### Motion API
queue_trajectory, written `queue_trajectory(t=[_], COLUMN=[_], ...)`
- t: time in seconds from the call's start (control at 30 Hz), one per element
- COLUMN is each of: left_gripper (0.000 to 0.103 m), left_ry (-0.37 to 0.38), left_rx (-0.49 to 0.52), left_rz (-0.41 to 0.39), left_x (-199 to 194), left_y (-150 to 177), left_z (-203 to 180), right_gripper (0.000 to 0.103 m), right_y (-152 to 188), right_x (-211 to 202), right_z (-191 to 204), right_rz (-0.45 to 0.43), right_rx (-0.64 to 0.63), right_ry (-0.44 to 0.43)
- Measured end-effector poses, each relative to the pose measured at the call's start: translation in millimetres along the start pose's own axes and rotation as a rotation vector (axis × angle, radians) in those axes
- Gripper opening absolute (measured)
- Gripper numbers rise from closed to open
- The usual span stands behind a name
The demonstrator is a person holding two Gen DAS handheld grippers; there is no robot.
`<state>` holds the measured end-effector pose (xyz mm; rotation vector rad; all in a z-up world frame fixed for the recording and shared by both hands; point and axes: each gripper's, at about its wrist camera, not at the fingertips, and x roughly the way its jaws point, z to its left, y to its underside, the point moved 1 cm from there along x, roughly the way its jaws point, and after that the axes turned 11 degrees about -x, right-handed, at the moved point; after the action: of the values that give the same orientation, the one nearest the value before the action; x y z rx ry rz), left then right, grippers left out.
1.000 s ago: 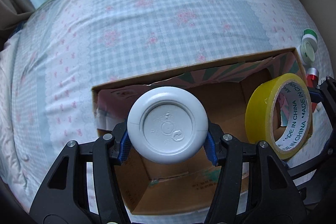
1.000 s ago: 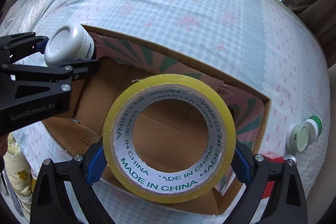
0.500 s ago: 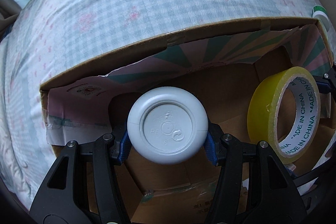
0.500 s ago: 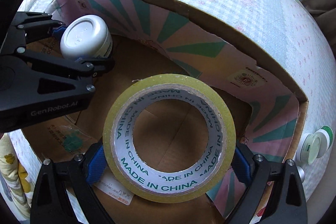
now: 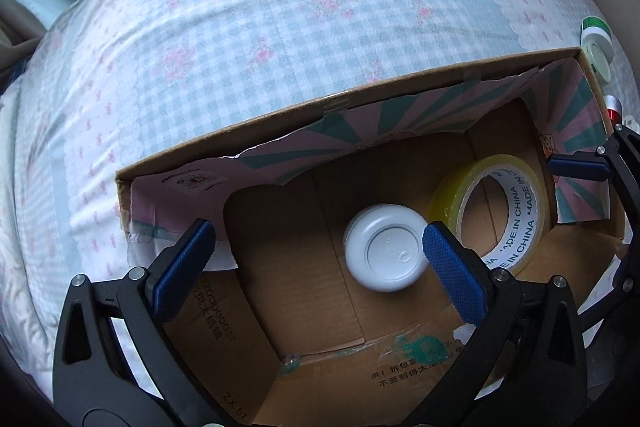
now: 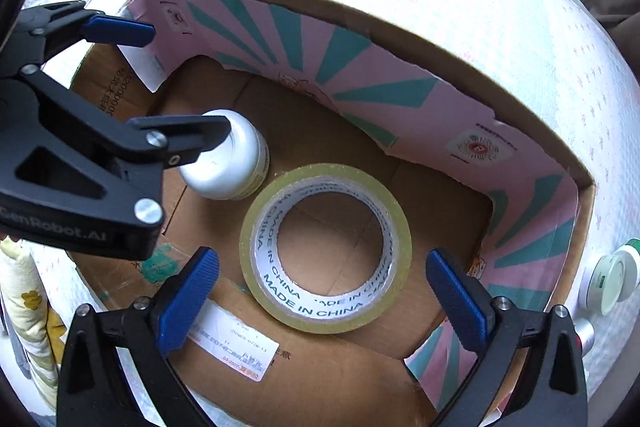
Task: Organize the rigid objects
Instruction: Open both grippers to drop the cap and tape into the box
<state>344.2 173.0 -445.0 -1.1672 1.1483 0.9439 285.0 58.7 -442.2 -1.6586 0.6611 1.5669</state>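
We are holding both claws over the open cardboard box (image 6: 532,147), which is sitting on the bed (image 5: 280,27). The left claw (image 5: 316,259) is opening, its jaws standing wide with nothing pressed between the pads; the white jar (image 5: 385,253) is resting upright on the box floor below it. The right claw (image 6: 320,289) is likewise opening, clear of the yellow tape roll (image 6: 326,247), which is lying flat on the floor just right of the jar.

We are judging the jar as light, rigid and smooth-sided, so it is likely slippery; the round body below the lid is the best place to take hold. The tape roll looks stiff and light; its outer rim, gripped across the full width, is offering the surest hold.

The box walls are rising close on the far and right sides, and the torn lining is hanging inward. Straight up is the open way out. A small green-capped jar (image 6: 612,279) is lying outside the right wall.
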Motion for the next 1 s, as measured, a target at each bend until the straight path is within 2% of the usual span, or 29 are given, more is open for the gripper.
queue_trajectory(t=[0.33, 0.53, 0.7, 0.77, 0.83, 1.0], left_gripper=[0.103, 0.103, 0.103, 0.103, 0.103, 0.103], left_ry=[-0.003, 0.002, -0.031, -0.009, -0.003, -0.053], left_rx=[-0.011, -0.036, -0.055, -0.077, -0.095, -0.092], left_rz=[-0.036, -0.044, -0.085, -0.106, -0.147, -0.261], left_x=[-31, -57, -110, -139, -170, -236], left_y=[6, 15, 26, 32, 38, 59], left_z=[-2, 5, 13, 17, 19, 5], right_gripper=[0.103, 0.103, 0.103, 0.103, 0.103, 0.103], right_y=[-4, 10, 15, 21, 30, 66], right_x=[-16, -40, -85, -110, -135, -192], right_z=[12, 13, 35, 36, 39, 38], right_rz=[-0.015, -0.021, -0.052, -0.063, -0.062, -0.114], right_rx=[-0.003, -0.010, -0.016, -0.014, -0.004, 0.054], right_ry=[0.021, 0.032, 0.052, 0.065, 0.076, 0.145])
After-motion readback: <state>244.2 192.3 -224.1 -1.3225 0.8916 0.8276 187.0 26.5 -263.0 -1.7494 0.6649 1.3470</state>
